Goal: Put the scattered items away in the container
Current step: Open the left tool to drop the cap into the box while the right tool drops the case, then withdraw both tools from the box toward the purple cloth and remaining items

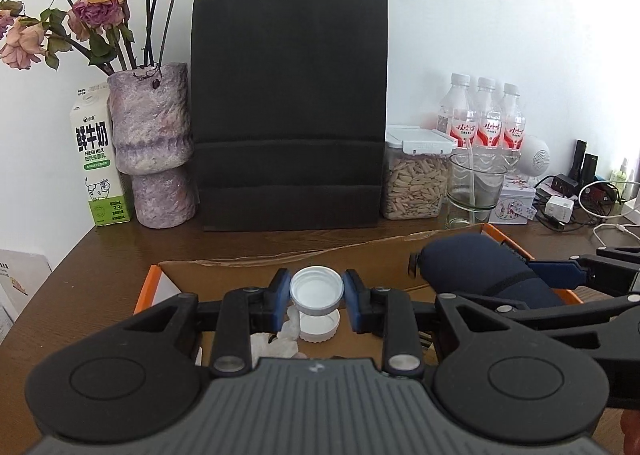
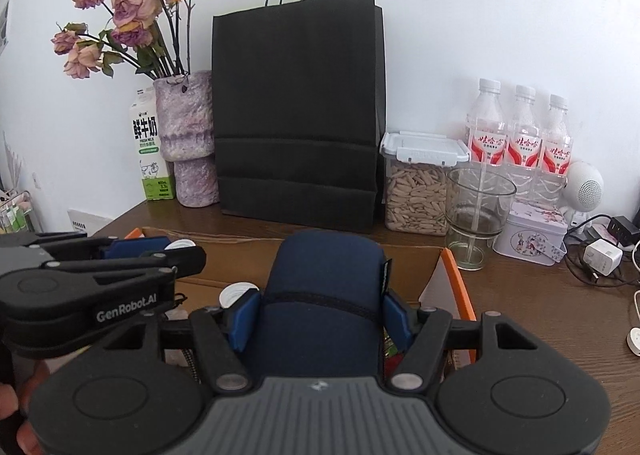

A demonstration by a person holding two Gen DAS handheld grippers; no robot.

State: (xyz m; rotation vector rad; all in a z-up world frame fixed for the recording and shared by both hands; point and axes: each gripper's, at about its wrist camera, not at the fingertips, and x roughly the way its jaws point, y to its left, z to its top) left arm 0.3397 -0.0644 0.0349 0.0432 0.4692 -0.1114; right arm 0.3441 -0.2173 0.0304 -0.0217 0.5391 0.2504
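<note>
While both tools hang over the open cardboard box (image 1: 224, 275), the left gripper (image 1: 316, 297) is clamped on a white cap (image 1: 316, 289), open side up, above 1 more cap (image 1: 319, 325) and crumpled tissue (image 1: 276, 343) inside. The right gripper (image 2: 320, 317) squeezes a navy pouch (image 2: 324, 295), its long axis pointing away toward the black bag (image 2: 298, 111). Released crookedly, the pouch could catch the orange-edged wall (image 2: 460, 287) and tip out, I judge.

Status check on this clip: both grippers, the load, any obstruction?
Left gripper shut on white cap; right gripper shut on navy pouch. Both over cardboard box. Second cap and tissue inside. No obstruction seen.
</note>
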